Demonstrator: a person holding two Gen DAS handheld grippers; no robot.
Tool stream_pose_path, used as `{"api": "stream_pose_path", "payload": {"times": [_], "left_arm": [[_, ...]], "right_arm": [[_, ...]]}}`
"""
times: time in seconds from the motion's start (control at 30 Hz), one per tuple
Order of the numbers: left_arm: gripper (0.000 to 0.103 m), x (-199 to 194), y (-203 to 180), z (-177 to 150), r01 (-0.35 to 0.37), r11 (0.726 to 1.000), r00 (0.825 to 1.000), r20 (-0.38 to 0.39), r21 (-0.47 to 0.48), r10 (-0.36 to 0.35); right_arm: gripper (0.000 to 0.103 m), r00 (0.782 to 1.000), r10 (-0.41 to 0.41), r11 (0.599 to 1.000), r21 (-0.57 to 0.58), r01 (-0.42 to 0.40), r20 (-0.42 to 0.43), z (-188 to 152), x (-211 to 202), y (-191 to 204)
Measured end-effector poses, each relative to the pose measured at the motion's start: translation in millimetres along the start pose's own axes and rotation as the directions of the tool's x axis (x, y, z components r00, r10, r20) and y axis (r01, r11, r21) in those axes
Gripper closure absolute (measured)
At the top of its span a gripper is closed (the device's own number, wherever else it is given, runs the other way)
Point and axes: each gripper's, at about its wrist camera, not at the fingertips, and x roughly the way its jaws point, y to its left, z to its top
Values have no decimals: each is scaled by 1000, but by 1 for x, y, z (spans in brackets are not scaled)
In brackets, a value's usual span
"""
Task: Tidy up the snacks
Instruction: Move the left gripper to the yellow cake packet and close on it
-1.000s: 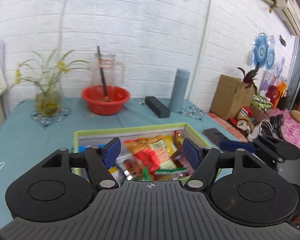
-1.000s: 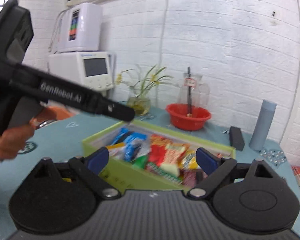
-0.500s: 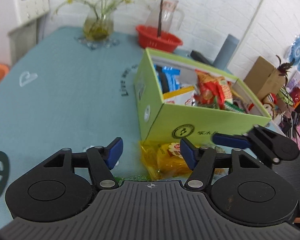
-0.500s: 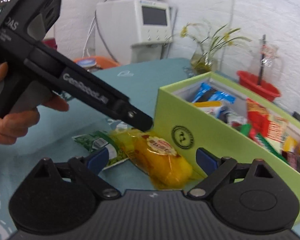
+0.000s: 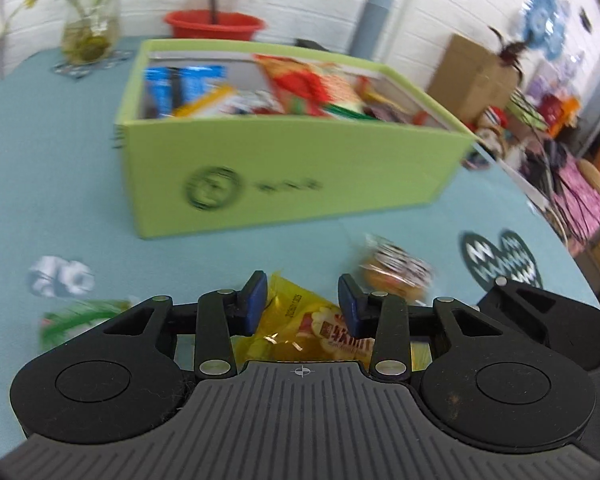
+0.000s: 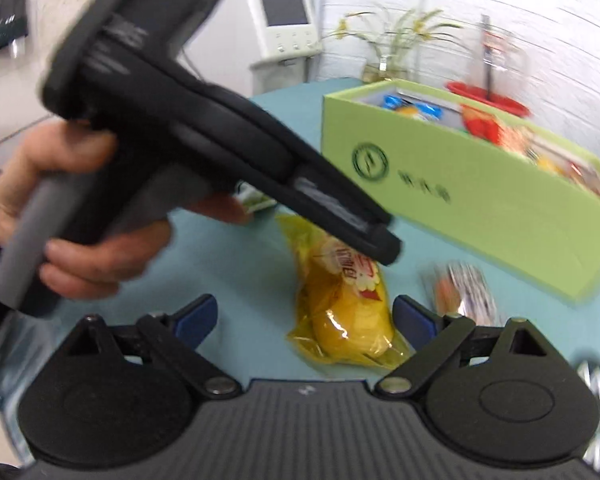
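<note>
Our left gripper (image 5: 302,298) has just been closing its jaws around the yellow snack bag (image 5: 300,330), pads not visibly pressing. Our right gripper (image 6: 304,316) stays spread. The green box (image 5: 340,160) holds many snacks; three remain outside on the table.

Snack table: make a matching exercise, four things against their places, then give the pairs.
Things:
1. yellow packet
2. green packet
3. red bowl
4. blue packet

Places:
A. inside the green box
B. behind the box, by the wall
C. between the left gripper's fingers
D. on the cloth, left of the left gripper

Pairs: 1-C, 2-D, 3-B, 4-A
</note>
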Motion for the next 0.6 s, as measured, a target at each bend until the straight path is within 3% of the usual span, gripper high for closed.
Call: {"api": "stream_pose_path", "payload": {"times": [0.2,0.27,0.4,0.6], "left_arm": [[80,5,-59,-20,-2,994,1000,2,106,2],[80,-7,-62,-18,-31,997,999,41,66,29],[63,-44,-44,-21,-40,998,991,124,-54,47],[62,-43,-28,-54,15,980,1000,5,-197,-14]], "right_arm": [[10,999,-19,996,83,17,26,-36,-41,7],[10,997,-59,994,95,54,43,-40,-49,5],[10,993,-91,988,131,80,77,-44,-56,-4],[10,997,-32,991,130,23,71,-47,-41,-8]]}}
